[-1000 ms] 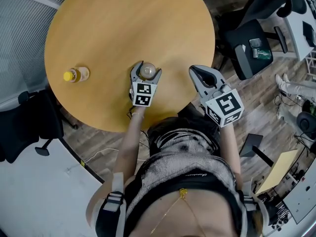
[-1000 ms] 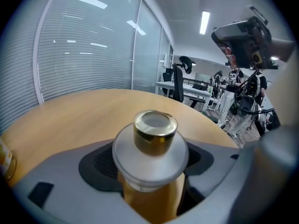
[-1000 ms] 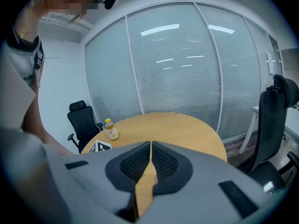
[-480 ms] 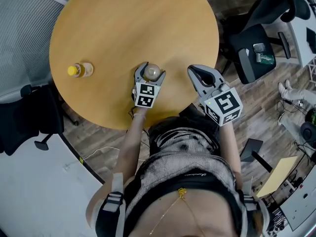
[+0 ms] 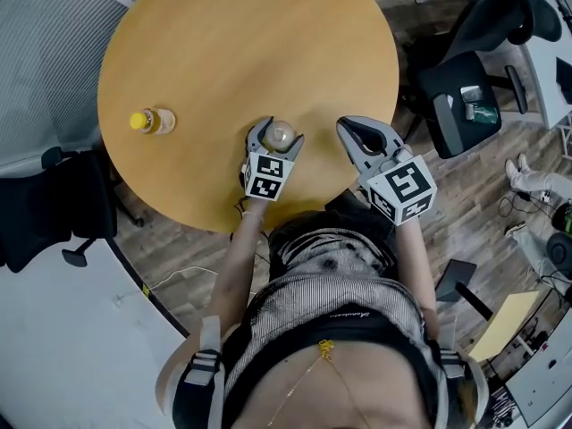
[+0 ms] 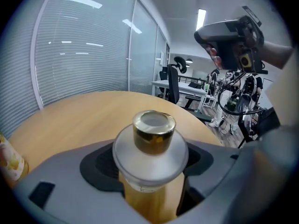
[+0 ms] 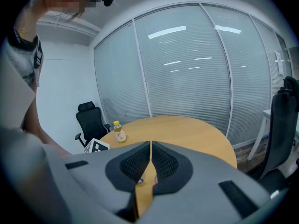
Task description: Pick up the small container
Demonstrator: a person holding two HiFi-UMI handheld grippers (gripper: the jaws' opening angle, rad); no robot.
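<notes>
Round wooden table (image 5: 223,52), office room. Left gripper (image 5: 275,135) pinches small container (image 6: 152,148) below its cap; smooth body may slip if grip slackens. Right gripper (image 5: 349,130) pressed together, empty.

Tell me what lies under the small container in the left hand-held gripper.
The round wooden table lies beneath the small container, which the left hand-held gripper clasps. The jaws cover its base, so whether it touches the tabletop cannot be seen.
</notes>
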